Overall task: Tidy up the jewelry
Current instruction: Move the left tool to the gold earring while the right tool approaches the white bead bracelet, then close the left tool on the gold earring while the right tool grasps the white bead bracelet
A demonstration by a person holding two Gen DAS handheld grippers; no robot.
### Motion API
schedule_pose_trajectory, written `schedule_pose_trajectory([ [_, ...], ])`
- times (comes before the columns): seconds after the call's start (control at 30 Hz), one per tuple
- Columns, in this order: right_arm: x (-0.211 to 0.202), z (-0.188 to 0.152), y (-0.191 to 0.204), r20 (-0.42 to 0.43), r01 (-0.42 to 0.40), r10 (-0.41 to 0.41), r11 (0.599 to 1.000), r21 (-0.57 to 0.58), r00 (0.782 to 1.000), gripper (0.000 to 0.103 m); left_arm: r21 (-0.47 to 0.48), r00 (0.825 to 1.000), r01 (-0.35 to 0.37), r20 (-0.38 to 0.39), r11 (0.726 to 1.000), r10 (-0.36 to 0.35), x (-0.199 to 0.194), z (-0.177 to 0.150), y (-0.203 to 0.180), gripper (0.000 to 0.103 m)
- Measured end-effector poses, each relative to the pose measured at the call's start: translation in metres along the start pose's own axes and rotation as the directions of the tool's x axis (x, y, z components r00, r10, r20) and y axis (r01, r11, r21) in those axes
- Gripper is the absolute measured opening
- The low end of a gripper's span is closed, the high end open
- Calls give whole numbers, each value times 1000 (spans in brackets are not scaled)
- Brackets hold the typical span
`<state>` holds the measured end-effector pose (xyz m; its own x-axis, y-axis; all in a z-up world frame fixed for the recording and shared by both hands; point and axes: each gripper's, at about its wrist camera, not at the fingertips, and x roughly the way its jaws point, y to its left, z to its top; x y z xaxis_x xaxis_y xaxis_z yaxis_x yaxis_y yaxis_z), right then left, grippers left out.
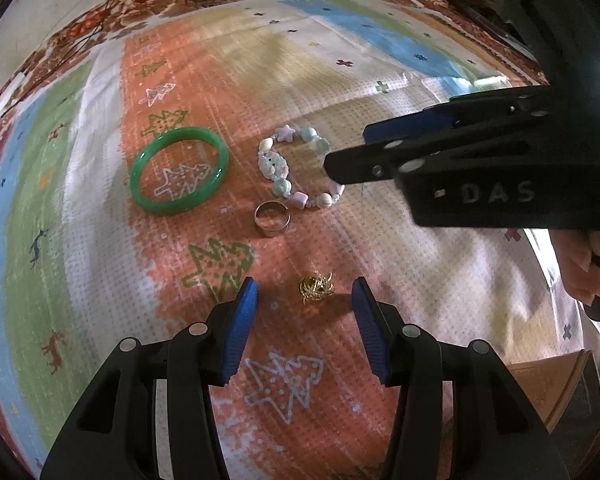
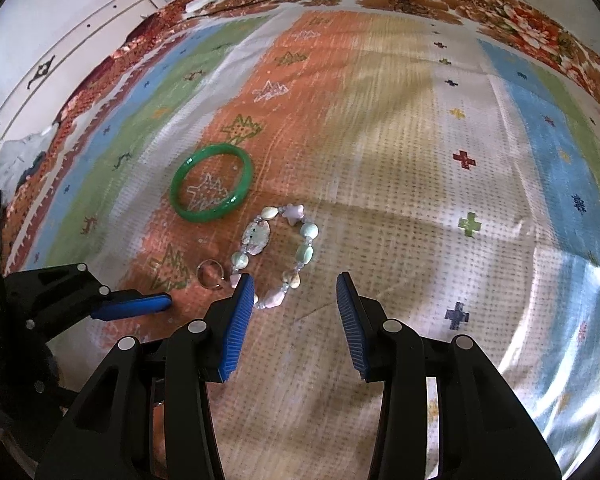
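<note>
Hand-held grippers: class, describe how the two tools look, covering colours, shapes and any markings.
Both the left hand-held gripper and the right hand-held gripper have black angular plastic bodies with silver rivets and blue ribbed pads. The right one's side bears pale letters "DAS".

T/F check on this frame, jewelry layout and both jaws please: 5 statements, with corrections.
1. The green bangle lies flat on the patterned cloth. True.
2. The left gripper is shut on the gold piece. False: its jaws stand open, the gold piece lies between the fingertips and neither pad touches it.
3. The silver ring sits inside the green bangle. False: it lies apart from it, beside the beaded bracelet.
4. The right gripper holds nothing. True: its jaws are open, close above the beaded bracelet.
5. The beaded bracelet is all one colour. False: it mixes pale green, pink and cream beads.
</note>
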<state>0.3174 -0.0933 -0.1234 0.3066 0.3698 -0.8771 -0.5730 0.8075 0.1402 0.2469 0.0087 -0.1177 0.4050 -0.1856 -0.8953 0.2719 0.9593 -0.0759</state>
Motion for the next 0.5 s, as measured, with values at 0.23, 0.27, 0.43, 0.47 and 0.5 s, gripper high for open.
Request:
schedule_pose_trajectory([
  [0.23,12,3,-3,-19,-23,23,1000,19,1000,43,34,1000,-24,3,999,24,1,0,-5,48],
  [0.27,13,4,-4,-18,-25,26,999,22,1000,43,34,1000,-25,5,999,25,1,0,-4,46],
  [0.43,16,6,-5,-24,-26,27,999,34,999,43,25,1000,-19,9,1000,19,1,-1,-2,40],
  [0.47,17,6,-5,-25,-26,26,999,32,999,42,25,1000,-21,9,999,21,1,-1,-2,37],
  [0.5,17,5,-5,-27,-19,20,999,30,999,38,24,1000,-27,7,999,27,1,-1,-1,33],
])
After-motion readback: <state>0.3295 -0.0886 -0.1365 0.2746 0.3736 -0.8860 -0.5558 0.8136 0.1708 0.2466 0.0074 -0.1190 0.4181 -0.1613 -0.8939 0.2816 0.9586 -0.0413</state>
